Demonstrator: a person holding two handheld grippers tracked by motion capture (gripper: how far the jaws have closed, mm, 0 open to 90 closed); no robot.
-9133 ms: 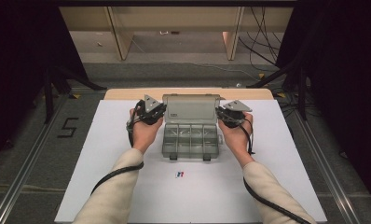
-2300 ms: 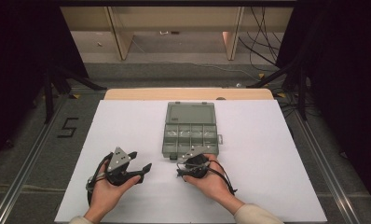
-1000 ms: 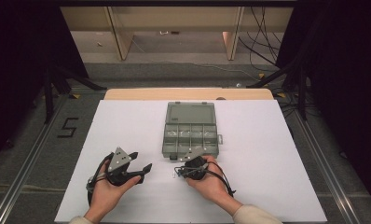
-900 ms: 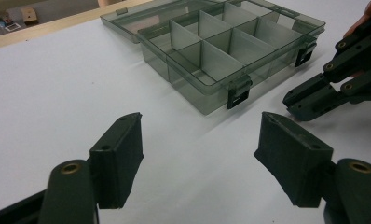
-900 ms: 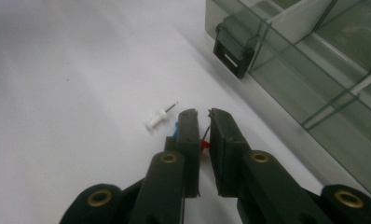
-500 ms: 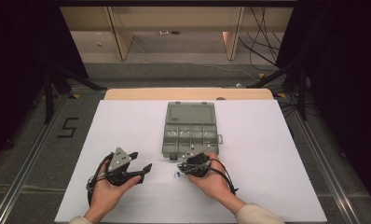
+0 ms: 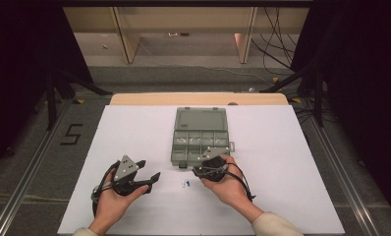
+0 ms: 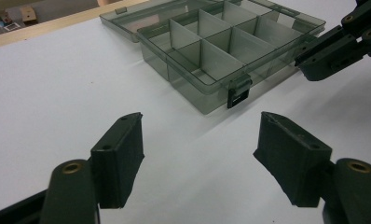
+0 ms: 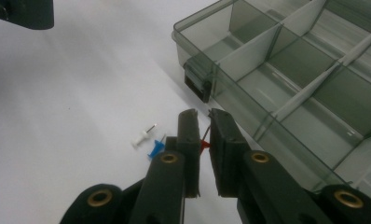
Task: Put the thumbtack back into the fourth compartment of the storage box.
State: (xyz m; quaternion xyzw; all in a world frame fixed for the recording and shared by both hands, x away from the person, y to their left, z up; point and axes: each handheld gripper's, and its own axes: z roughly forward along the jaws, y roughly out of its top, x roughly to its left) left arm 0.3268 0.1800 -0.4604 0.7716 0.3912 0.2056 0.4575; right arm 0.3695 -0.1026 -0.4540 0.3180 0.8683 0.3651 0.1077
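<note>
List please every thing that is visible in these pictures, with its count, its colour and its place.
Compartment box: one, clear grey, lid open, on the middle of the white surface.
Red push pin: one, red, pinched between the right gripper's jaws, near the box's front corner.
White push pin: one, white, lying on the surface in front of the box.
Blue push pin: one, blue, lying beside the white one.
White surface: one, white, covers the table.
Wooden table edge: one, light brown, along the far side.
Left gripper: one, black, jaws wide open and empty, at the near left.
Right gripper: one, black, nearly closed on the red push pin.
</note>
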